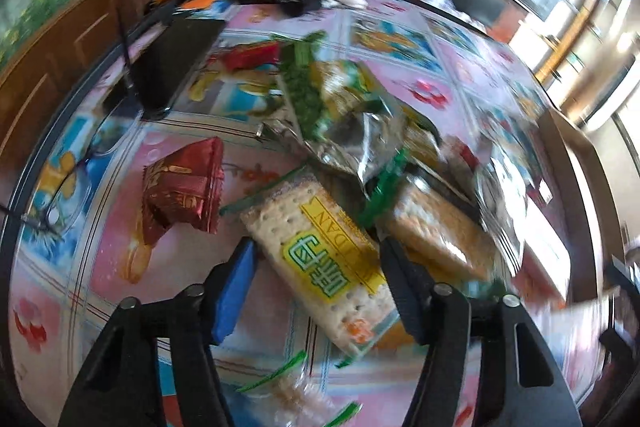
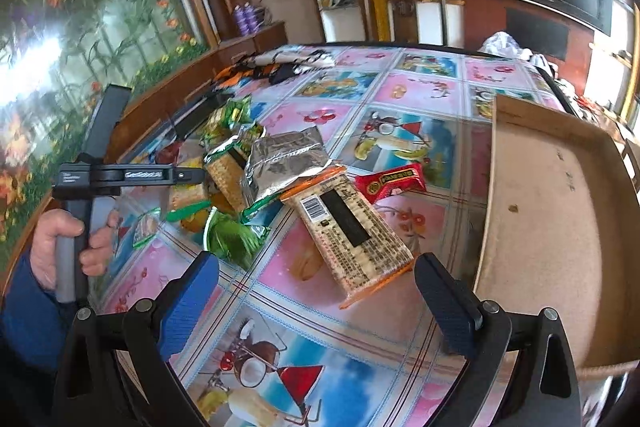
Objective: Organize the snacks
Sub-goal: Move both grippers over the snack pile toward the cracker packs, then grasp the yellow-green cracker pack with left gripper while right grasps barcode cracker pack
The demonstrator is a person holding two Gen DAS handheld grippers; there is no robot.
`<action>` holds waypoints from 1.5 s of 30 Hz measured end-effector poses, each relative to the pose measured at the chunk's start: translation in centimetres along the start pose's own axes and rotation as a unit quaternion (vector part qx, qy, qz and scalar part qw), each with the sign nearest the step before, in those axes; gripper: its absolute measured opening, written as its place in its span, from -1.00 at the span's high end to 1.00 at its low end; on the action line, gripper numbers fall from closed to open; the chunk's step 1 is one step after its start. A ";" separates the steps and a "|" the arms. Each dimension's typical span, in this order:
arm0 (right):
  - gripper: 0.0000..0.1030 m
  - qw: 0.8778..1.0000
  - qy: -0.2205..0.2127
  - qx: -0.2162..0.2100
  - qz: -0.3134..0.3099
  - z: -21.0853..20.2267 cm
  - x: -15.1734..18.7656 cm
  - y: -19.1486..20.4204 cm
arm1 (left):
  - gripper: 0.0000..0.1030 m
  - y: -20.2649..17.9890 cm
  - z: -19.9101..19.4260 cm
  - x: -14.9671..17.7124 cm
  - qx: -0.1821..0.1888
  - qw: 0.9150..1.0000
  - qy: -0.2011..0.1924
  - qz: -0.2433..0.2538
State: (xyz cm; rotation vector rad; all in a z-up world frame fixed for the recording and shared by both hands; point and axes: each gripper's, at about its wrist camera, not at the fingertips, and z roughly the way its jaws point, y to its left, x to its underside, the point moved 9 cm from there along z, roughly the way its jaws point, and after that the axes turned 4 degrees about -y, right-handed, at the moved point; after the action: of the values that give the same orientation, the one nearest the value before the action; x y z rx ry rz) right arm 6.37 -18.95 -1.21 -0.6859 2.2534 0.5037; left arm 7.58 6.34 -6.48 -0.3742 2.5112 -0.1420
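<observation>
My left gripper (image 1: 316,259) straddles a cracker packet with a yellow label (image 1: 324,267) at the near edge of the snack pile; its jaws stand partly open, and I cannot tell whether the pads touch the wrapper. My right gripper (image 2: 320,283) is wide open and holds nothing, just short of an orange-edged cracker packet (image 2: 352,227). Right of that packet sits a cardboard box (image 2: 560,211).

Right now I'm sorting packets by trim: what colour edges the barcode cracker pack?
Orange edging on the cracker pack, clearest in the right wrist view.
</observation>
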 end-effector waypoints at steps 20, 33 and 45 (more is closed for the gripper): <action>-0.53 0.986 0.137 0.068 -0.063 9.2 0.3 -2.2 | -0.18 -0.8 0.6 1.1 -0.078 0.996 -0.003 0.048; -0.11 0.992 0.092 0.071 -0.044 8.1 0.8 -0.4 | 0.12 -0.5 0.0 1.0 -0.075 0.995 -0.026 0.057; -0.11 0.997 0.061 0.039 0.007 5.2 1.0 0.2 | 0.12 -1.9 -2.5 0.8 -0.032 0.997 -0.054 0.042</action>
State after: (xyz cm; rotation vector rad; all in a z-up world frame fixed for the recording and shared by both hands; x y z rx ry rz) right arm 8.32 -16.33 -5.41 -0.6770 2.3794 0.3890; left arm 5.93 4.29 -4.49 -0.2935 2.4237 -0.0082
